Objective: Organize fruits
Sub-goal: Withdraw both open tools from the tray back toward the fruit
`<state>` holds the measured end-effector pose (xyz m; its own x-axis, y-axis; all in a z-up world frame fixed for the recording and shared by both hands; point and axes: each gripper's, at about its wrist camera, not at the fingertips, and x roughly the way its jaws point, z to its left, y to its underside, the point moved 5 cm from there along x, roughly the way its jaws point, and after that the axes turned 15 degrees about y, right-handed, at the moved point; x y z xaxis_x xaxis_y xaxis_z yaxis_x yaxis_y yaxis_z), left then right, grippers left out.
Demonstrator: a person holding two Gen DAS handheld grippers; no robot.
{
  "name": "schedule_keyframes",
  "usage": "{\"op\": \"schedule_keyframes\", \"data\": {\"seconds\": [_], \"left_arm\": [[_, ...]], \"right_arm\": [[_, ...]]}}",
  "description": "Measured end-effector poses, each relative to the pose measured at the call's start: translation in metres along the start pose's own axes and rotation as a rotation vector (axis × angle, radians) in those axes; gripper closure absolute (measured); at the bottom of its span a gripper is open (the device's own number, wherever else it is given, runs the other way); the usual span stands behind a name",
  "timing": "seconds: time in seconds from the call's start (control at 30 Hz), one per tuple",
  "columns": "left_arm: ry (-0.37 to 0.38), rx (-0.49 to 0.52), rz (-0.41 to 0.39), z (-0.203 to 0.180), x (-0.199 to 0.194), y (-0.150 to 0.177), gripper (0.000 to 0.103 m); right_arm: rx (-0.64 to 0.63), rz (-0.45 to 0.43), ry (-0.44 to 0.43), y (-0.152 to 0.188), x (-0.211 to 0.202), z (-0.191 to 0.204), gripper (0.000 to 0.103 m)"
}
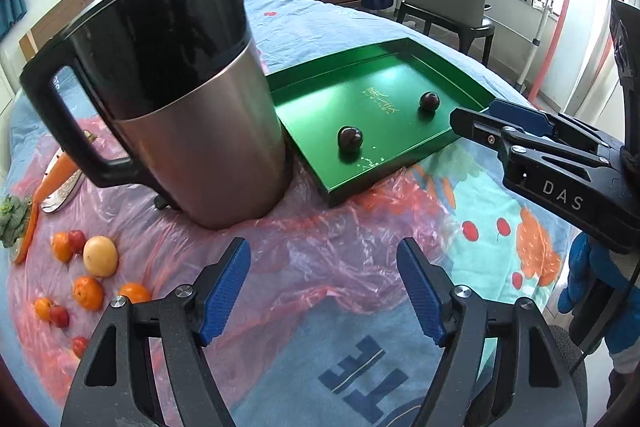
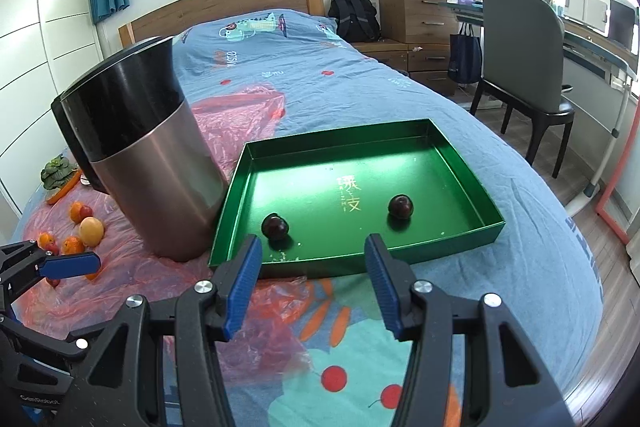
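Both my grippers, left [image 1: 323,291] and right [image 2: 312,283], hang with jaws apart, holding nothing. Beyond them I see two dark plums [image 2: 275,226] in the green tray [image 2: 360,137], while oranges [image 1: 88,292] lie left of the kettle [image 1: 180,107].

Two dark red plums lie apart in the shallow green tray [image 2: 472,183]: the nearer plum [image 2: 275,226] just beyond the right jaws' left pad, the farther plum [image 2: 401,206] beyond their right pad. Well left of the left jaws, small oranges [image 1: 88,292], a pale yellow fruit [image 1: 100,255] and little red fruits [image 1: 59,315] lie scattered on pink plastic sheet [image 1: 320,251].
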<state>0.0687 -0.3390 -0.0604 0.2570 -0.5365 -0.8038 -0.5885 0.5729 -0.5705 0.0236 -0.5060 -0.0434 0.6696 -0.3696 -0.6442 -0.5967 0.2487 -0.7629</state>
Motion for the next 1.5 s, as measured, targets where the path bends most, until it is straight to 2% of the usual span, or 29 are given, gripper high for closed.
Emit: {"op": "schedule_keyframes", "data": {"seconds": [0.3,0.73,1.07,1.5], "left_arm": [[-0.069,-0.011,-0.021,0.012,-0.042,0.031,0.033],[-0.14,-0.114,-0.064,0.059,-0.085,0.081,0.032],[-0.191,-0.187,-0.086,0.106,-0.103,0.125,0.032],[-0.251,-0.381,-0.113,0.186,-0.116,0.182,0.032]], "right_arm": [[-0.033,-0.009,-0.047,0.014,-0.041,0.032,0.008],[-0.136,-0.018,-0.105,0.035,-0.082,0.094,0.008],[-0.197,-0.003,-0.168,0.051,-0.093,0.142,0.008],[-0.302,0.029,-0.235,0.076,-0.084,0.198,0.008]]}}
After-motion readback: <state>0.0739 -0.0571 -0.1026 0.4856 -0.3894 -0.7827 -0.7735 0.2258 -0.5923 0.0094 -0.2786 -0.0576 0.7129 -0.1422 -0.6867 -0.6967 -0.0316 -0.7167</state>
